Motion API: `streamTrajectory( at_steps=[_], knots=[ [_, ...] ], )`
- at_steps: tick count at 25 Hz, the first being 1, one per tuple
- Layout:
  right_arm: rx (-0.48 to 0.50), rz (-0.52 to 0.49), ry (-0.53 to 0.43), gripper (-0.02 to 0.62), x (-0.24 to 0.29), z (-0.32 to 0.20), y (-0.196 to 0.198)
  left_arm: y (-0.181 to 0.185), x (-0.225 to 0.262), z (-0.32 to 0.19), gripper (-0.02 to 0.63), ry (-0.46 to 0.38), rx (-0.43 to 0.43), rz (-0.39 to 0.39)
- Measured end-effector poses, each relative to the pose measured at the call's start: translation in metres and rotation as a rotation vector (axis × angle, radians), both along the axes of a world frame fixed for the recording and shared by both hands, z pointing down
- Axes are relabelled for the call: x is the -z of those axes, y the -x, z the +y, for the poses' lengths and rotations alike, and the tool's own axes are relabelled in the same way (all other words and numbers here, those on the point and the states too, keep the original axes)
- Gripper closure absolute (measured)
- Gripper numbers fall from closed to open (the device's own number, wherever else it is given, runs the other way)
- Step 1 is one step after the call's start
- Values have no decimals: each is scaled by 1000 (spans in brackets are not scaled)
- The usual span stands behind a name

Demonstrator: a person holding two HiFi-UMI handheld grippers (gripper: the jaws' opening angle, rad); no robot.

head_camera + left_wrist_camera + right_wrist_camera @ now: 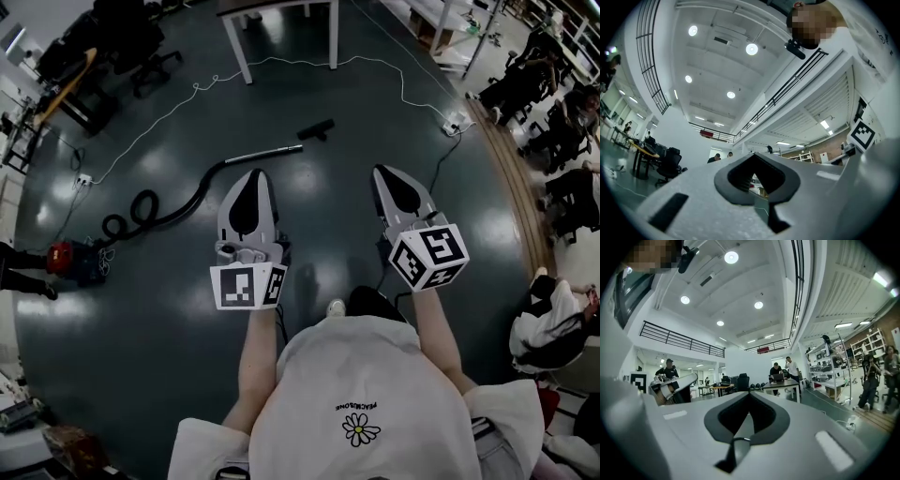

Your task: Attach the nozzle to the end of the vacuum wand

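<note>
Head view: the left gripper (252, 180) and the right gripper (385, 178) are held out side by side above the floor (187, 309). Each has its fingers pressed together with nothing between them, and both gripper views agree. The vacuum wand (267, 152) lies on the floor ahead of the left gripper. The nozzle (316, 129) lies just beyond the wand's free end, close to it but not joined, so the fitting has not begun. The main risk, as I judge it, is the wand. It is a slim, round, shiny metal tube that could roll away or twist in a pinch. The ribbed black hose (159, 211) curls back to the red vacuum body (62, 255) and could drag the tube off line as it is lifted. The nozzle is small, black and matt, a low bar with a short neck. If it is grasped askew, its socket may meet the tube's end crooked and jam or slip off. The floor is dark, smooth and glossy, so either part could skid when nudged. A thin white cable (389, 70) loops across the floor beyond them and might catch.
</note>
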State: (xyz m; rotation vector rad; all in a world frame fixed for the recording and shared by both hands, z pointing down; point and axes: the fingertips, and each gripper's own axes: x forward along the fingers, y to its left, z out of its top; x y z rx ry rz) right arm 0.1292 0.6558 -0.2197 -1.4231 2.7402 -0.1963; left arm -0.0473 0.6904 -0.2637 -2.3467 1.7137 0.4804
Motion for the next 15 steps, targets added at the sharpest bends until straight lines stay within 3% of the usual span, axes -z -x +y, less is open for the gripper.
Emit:
streamTrajectory(
  at_steps=[5, 9, 15],
  knots=[
    [-39, -12, 54, 591, -26, -25, -7, 33, -22, -27, 604, 70, 85, 29],
    [-54, -12, 87, 590, -48, -60, -10, 42, -43, -70, 604, 102, 94, 47],
    [-41, -25, 126, 590, -68, -180, -14, 33, -58, -186, 604, 125, 92, 39]
  ],
)
